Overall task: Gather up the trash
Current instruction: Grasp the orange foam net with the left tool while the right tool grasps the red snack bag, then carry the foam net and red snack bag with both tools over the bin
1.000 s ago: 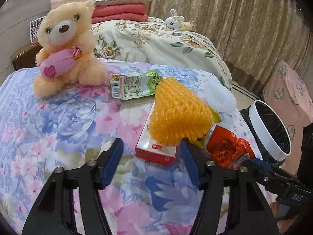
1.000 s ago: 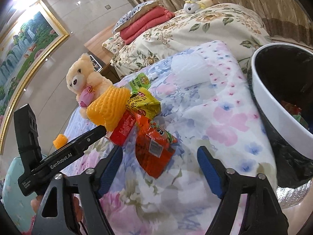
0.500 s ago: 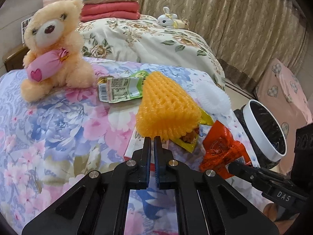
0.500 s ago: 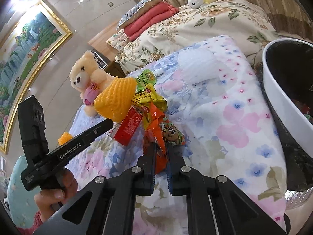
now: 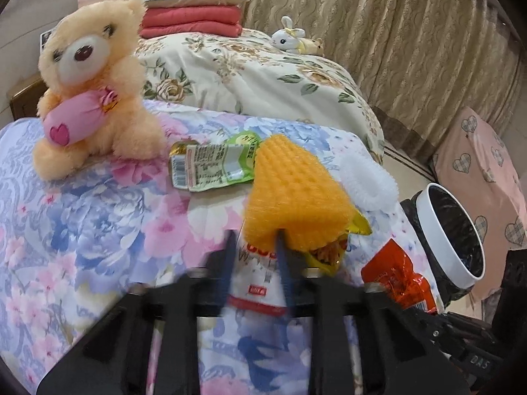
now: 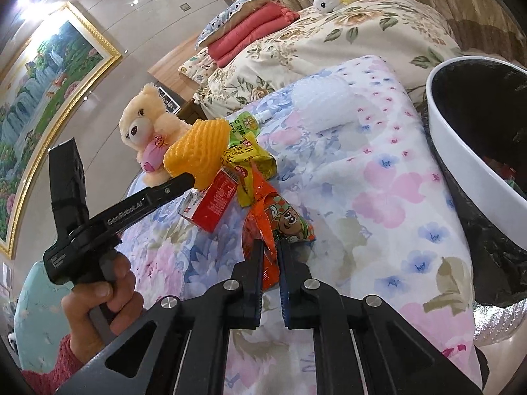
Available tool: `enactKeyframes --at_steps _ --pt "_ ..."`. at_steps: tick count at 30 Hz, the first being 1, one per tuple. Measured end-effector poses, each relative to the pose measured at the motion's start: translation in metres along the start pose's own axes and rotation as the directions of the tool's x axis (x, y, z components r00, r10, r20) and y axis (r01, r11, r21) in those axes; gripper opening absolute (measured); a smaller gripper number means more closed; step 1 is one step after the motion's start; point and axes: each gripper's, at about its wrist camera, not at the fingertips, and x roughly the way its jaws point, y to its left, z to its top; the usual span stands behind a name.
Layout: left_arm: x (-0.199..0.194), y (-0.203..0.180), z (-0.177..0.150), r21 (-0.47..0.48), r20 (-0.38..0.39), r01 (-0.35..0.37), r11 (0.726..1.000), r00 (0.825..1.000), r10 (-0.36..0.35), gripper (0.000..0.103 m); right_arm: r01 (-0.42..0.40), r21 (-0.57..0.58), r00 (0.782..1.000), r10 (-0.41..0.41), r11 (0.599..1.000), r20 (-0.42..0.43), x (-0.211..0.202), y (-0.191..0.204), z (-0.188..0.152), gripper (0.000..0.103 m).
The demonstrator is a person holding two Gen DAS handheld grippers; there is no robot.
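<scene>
Trash lies on a flowered bedspread: an orange foam fruit net (image 5: 293,194), a red and white box (image 5: 260,279) under it, a yellow wrapper (image 5: 332,250), a green pouch (image 5: 214,164), a white foam net (image 5: 365,177) and an orange snack wrapper (image 5: 398,273). My left gripper (image 5: 253,263) has its blurred fingers a little apart, around the near end of the box and touching the orange net (image 6: 197,154). My right gripper (image 6: 270,256) is shut on the orange snack wrapper (image 6: 280,217), lifted slightly off the cover.
A white bin (image 6: 461,151) with a black liner stands at the bed's right edge; it also shows in the left wrist view (image 5: 451,237). A teddy bear (image 5: 89,89) sits at the far left. A second bed (image 5: 250,75) lies behind.
Both grippers were open a second ago and shut half a second ago. The right now holds the orange wrapper. The left has pushed forward and its fingers have parted slightly around the box.
</scene>
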Motion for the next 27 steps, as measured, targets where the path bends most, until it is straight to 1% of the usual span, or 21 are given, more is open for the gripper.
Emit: enactKeyframes --at_steps 5,11,19,27 --pt "-0.004 -0.002 -0.002 0.007 0.021 0.003 1.000 1.000 -0.003 0.008 0.002 -0.007 1.000 -0.002 1.000 0.016 -0.006 0.002 0.001 0.007" --pt "-0.021 -0.006 -0.012 0.005 0.039 0.013 1.000 0.999 -0.013 0.007 0.003 -0.004 0.999 -0.003 1.000 0.036 -0.017 -0.002 0.001 0.004" --pt "-0.043 -0.034 -0.035 0.042 0.046 0.048 0.998 0.998 -0.050 0.007 0.019 0.005 0.998 -0.020 1.000 0.067 -0.038 -0.015 0.000 0.003" --pt "-0.053 -0.069 -0.046 0.086 0.044 0.093 0.992 0.994 -0.097 0.006 0.048 0.011 0.992 -0.049 0.999 0.114 -0.066 -0.028 0.003 0.002"
